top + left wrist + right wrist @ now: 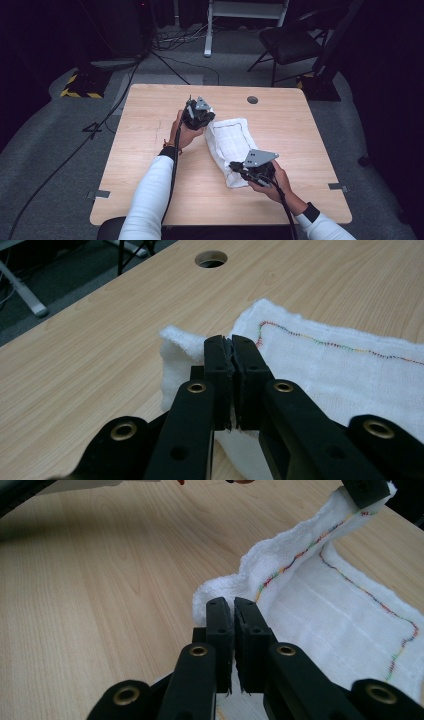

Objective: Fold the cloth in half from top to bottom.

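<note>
White cloth (227, 145) on bench (150, 150): clamped at opposite ends by left tongs (231, 347) and right tongs (229, 607). Fold judged begun, unfinished.

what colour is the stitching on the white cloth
Multicoloured stitching (red, green, yellow, blue), clearest in the right gripper view.

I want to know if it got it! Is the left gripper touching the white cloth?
Touching. In the left gripper view, the left gripper has its black jaws pinched shut on the edge of the white cloth with rainbow stitching, with no gap showing.
</note>
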Tool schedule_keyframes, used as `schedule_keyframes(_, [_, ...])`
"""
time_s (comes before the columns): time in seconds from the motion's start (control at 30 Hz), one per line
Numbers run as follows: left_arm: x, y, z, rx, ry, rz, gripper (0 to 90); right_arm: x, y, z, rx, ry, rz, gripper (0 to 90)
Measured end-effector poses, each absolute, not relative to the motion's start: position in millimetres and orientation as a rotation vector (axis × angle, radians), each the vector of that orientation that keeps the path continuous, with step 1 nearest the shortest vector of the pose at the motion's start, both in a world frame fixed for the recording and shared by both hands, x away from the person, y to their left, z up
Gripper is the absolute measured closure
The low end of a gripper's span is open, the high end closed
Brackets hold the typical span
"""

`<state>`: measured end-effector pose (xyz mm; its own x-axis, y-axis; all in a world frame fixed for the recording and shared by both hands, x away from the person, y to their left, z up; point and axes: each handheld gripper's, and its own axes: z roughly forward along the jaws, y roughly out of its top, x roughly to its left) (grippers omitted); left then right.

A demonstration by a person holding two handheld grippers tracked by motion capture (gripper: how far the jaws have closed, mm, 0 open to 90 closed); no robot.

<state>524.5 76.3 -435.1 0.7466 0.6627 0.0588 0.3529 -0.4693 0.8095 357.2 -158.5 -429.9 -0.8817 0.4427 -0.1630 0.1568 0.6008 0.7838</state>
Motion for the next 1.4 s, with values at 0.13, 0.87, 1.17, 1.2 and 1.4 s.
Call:
schedule_keyframes(0.13, [527.8, 67.3, -435.7, 2.108, 0.758, 0.472, 86.4, 357.0, -168.8, -428.5, 0.512, 2.471, 1.165, 86.1])
schedule_keyframes(0.87, [551.4, -11.4, -442.8, 2.189, 0.663, 0.457, 86.4, 359.0, -234.0, -437.6, 0.712, 2.414, 1.081, 86.1])
schedule_keyframes(1.17, [555.5, -43.2, -454.2, 2.221, 0.628, 0.433, 86.3, 356.2, -250.3, -449.4, 0.764, 2.445, 1.024, 86.1])
schedule_keyframes(1.2, [556.0, -45.6, -455.8, 2.219, 0.634, 0.433, 86.3, 356.2, -250.3, -449.4, 0.764, 2.445, 1.024, 86.1])
schedule_keyframes(1.4, [559.1, -49.6, -464.1, 2.179, 0.769, 0.443, 60.9, 359.9, -251.8, -458.9, 0.800, 2.463, 0.956, 83.1])
